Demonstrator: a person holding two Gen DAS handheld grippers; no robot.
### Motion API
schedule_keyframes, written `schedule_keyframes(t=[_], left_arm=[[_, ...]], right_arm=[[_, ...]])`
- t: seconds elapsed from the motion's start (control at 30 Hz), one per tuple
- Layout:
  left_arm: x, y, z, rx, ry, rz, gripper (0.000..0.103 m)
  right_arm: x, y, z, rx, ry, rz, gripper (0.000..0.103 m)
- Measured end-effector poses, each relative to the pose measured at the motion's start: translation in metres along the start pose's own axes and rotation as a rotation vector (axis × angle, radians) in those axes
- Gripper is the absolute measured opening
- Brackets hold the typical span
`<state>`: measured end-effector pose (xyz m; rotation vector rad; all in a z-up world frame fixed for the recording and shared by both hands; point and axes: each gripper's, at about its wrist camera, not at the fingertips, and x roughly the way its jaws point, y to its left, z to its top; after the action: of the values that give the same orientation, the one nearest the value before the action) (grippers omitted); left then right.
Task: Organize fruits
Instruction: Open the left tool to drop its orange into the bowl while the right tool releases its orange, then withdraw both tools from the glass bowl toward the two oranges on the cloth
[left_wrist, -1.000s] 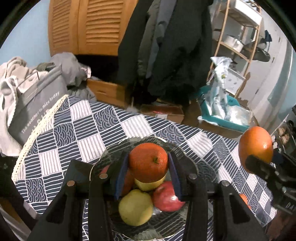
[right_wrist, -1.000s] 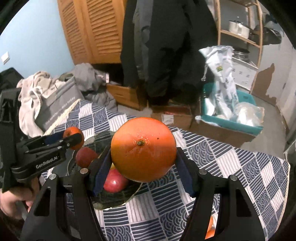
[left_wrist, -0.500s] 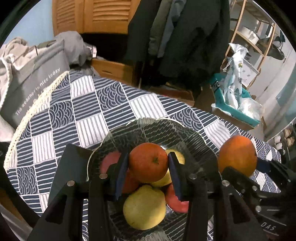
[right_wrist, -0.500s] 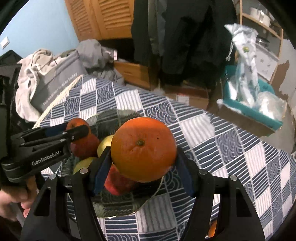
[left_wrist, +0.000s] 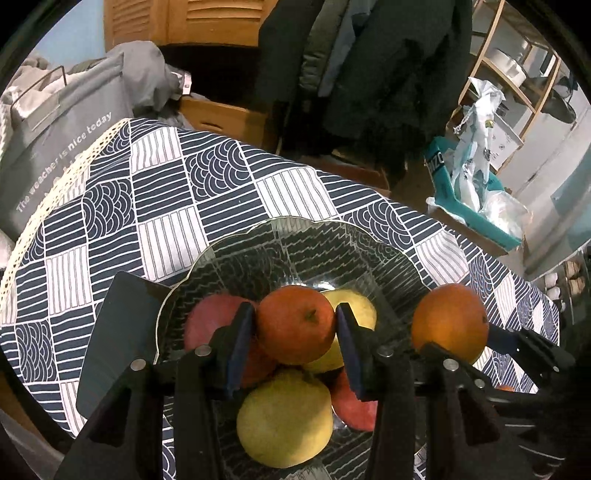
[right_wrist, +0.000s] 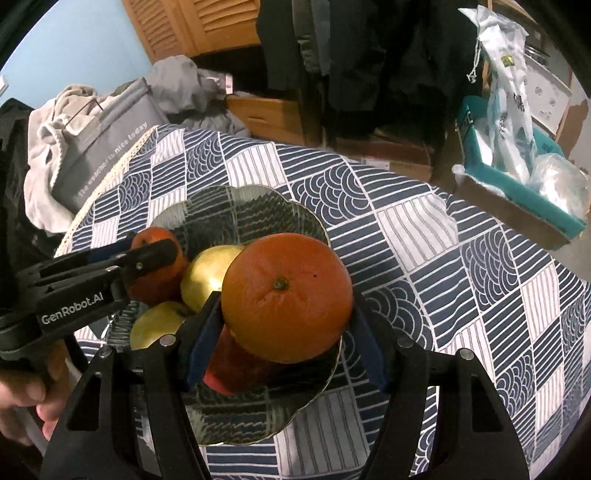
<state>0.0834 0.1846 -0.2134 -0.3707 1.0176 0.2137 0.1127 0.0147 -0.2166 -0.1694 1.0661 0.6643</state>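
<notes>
Left gripper (left_wrist: 295, 334), black with blue pads, is clamped on a small reddish-orange mandarin (left_wrist: 295, 325), held just above the fruit piled in a scalloped clear glass bowl (left_wrist: 266, 251). Right gripper (right_wrist: 286, 325) grips a large round orange (right_wrist: 286, 299) over the bowl's near-right rim. Inside the bowl lie two yellow apples (left_wrist: 284, 421), one low in front and one behind the mandarin, and red apples (left_wrist: 207, 321) to the left and lower right.

Bowl position: on a round table covered by a navy-and-white patchwork cloth (left_wrist: 166, 192) with wave and stripe panels and a cream lace edge (left_wrist: 55, 192).

Room: a grey fabric bag with white lettering (left_wrist: 62, 147) stands beside the table on the left, with grey clothing heaped behind it. Wooden louvred doors (left_wrist: 192, 18) and dark hanging coats (left_wrist: 369, 55) fill the back. A teal box (left_wrist: 476, 218) holding plastic bags sits on the floor at right, near a wooden shelf unit (left_wrist: 509, 74).
</notes>
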Motion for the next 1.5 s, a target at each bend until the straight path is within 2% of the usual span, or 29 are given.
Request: schedule_keyframes(t=[0.17,0.3,0.53,1.1,1.3,1.5], left_arm=[[0.001,-0.003,0.001,0.015,-0.002,0.010,0.056],[-0.001,-0.001,0.002,0.011,-0.004,0.010,0.056],[-0.010,-0.001,0.003,0.004,-0.014,0.001,0.059],[-0.070,-0.022,-0.002,0.069,-0.127,-0.039,0.064],[-0.096,-0.039,-0.007,0.136,-0.187,-0.043,0.069],[-0.120,-0.052,-0.013,0.169,-0.229,-0.069,0.070]], right_arm=[[0.008,0.001,-0.001,-0.005,0.034,0.008,0.069],[0.007,0.000,0.000,0.003,0.027,0.003,0.070],[-0.015,-0.003,0.009,0.013,-0.037,0.012,0.070],[-0.084,0.002,0.012,-0.048,-0.210,-0.166,0.070],[-0.111,0.002,0.009,-0.038,-0.269,-0.196,0.070],[-0.142,-0.002,0.002,-0.021,-0.328,-0.214,0.070]])
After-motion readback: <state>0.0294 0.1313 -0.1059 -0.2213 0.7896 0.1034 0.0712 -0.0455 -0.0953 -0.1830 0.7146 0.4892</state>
